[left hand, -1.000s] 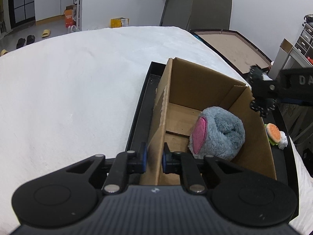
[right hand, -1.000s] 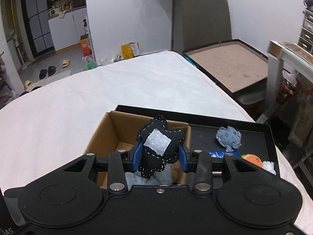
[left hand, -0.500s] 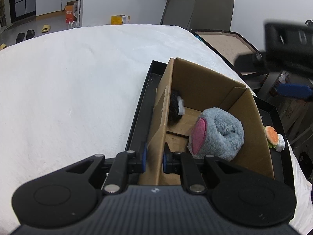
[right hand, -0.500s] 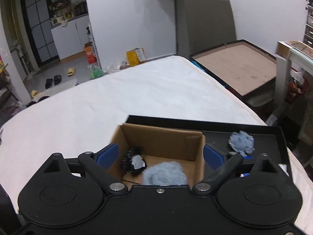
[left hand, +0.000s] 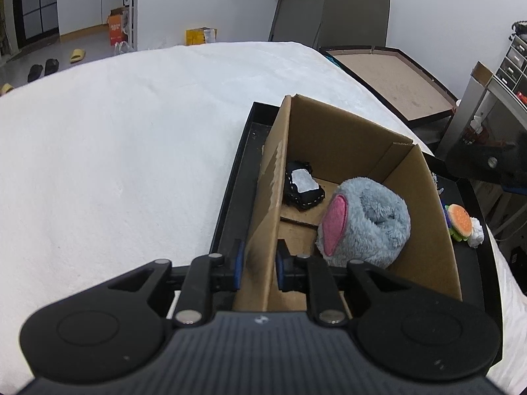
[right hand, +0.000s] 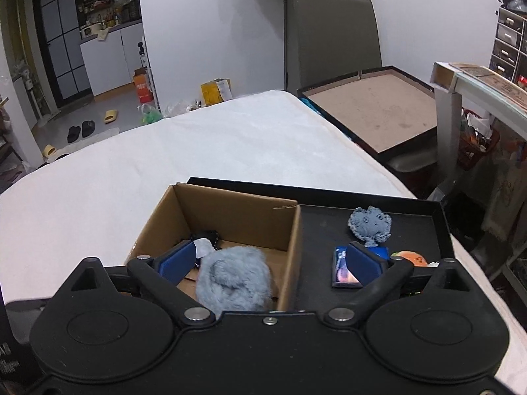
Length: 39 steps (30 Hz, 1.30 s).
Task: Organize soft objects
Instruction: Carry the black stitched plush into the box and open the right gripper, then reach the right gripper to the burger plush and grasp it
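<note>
An open cardboard box [left hand: 346,138] stands in a black tray [left hand: 230,204] on a white bed. Inside lie a big grey plush with a pink ear [left hand: 365,220] and a small black stitched toy with a white patch [left hand: 303,191]. My left gripper [left hand: 258,266] straddles the box's near left wall; its pads still touch the cardboard while the jaws are opening. My right gripper [right hand: 270,256] hovers over the box [right hand: 237,217], jaws wide and still opening, nothing between them. Below it lie the grey plush [right hand: 234,276] and the black toy [right hand: 206,242].
On the tray [right hand: 329,227] right of the box lie a small grey plush head [right hand: 370,225], a blue card [right hand: 342,270] and an orange toy [right hand: 410,258]. A burger toy [left hand: 459,220] lies at the tray's right edge. A framed board [right hand: 375,115] leans beyond the bed.
My right gripper let go of the black toy, which dropped into the box beside the grey plush. Its jaws spread wide and it drew back. The left gripper stayed on the box wall.
</note>
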### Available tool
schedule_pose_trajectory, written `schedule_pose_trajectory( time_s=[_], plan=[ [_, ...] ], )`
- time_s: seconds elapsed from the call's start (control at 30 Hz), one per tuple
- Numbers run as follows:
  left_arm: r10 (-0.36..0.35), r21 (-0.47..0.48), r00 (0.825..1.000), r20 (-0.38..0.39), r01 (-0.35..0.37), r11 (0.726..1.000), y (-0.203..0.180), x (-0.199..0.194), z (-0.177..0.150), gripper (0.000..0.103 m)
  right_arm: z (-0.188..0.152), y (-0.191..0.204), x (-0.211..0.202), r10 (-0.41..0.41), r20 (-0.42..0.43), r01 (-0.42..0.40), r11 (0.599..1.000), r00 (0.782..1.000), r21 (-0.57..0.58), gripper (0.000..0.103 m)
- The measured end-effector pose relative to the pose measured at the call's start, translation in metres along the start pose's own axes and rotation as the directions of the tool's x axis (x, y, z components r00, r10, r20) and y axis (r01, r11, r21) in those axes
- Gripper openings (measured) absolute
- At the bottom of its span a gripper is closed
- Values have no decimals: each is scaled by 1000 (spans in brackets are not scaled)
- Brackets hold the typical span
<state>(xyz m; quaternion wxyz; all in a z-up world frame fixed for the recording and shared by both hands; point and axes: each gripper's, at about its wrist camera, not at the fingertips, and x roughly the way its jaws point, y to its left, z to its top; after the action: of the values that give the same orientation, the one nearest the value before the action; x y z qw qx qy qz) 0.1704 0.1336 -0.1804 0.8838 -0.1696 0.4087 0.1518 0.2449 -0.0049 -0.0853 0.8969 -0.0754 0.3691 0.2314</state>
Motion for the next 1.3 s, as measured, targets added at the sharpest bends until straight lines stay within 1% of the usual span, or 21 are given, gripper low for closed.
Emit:
schedule_pose_trajectory(
  time_s=[0.07,0.1,0.17,0.23,0.27,0.3,0.33,0.37,0.43,0.5,0.57,0.73,0.87,1.0,1.13,1.17,1.2,1.23,1.3],
  plan=[
    [1,9,1000,-1,-1,1000,-2,-1,0,21,-2,-4,-4,-5,12,5,1000,1000,-23,98],
    [-2,8,1000,-3,2,1000,-3,-2,1,24,-3,-6,-5,-13,16,14,999,1000,-35,98],
    [4,7,1000,-3,-4,1000,-4,-3,1,32,-6,-12,-7,-20,14,21,999,1000,-48,98],
    [16,12,1000,2,-16,1000,-6,-5,2,45,-8,-19,-8,-16,14,17,999,1000,-51,98],
    [23,20,1000,7,-23,1000,-8,-6,2,48,-9,-23,-8,-16,10,16,999,1000,-50,99],
    [26,27,1000,9,-26,999,-10,-8,3,55,-10,-27,-8,-14,4,14,999,1000,-47,99],
    [27,34,1000,7,-27,999,-11,-8,3,58,-11,-31,-7,-10,-3,10,999,1000,-43,99],
    [29,42,1000,5,-29,999,-14,-9,3,60,-12,-35,-6,-4,-11,4,999,1000,-38,99],
    [39,58,999,9,-39,998,-18,-11,3,67,-15,-42,-6,6,-18,-7,999,1000,-41,99],
    [50,75,999,14,-51,996,-22,-12,3,71,-17,-49,-5,14,-18,-15,999,1000,-44,101],
    [57,85,998,14,-58,995,-25,-12,3,72,-18,-57,-3,17,-19,-18,999,1000,-40,103],
    [79,97,997,12,-80,992,-31,-10,5,73,-22,-76,4,15,-20,-15,1000,1000,-22,103],
    [92,110,996,13,-93,990,-37,-9,4,73,-29,-92,14,-10,-18,10,1000,1000,0,103],
    [140,110,989,39,-144,984,-41,-8,3,73,-37,-107,24,-23,-9,23,999,1000,46,103],
    [157,112,987,40,-160,981,-46,-4,4,73,-42,-118,37,-50,-8,50,998,999,33,101],
    [164,115,986,41,-168,979,-46,-3,4,73,-43,-121,40,-57,-12,58,998,998,30,98],
    [170,118,985,39,-174,978,-47,-1,4,73,-44,-124,43,-62,-16,62,998,998,29,92],
    [174,118,984,37,-177,977,-48,0,4,73,-45,-128,47,-63,-22,63,997,998,32,90],
    [182,121,983,37,-185,975,-49,2,4,73,-46,-137,54,-52,-39,54,997,998,52,80]
  ],
)
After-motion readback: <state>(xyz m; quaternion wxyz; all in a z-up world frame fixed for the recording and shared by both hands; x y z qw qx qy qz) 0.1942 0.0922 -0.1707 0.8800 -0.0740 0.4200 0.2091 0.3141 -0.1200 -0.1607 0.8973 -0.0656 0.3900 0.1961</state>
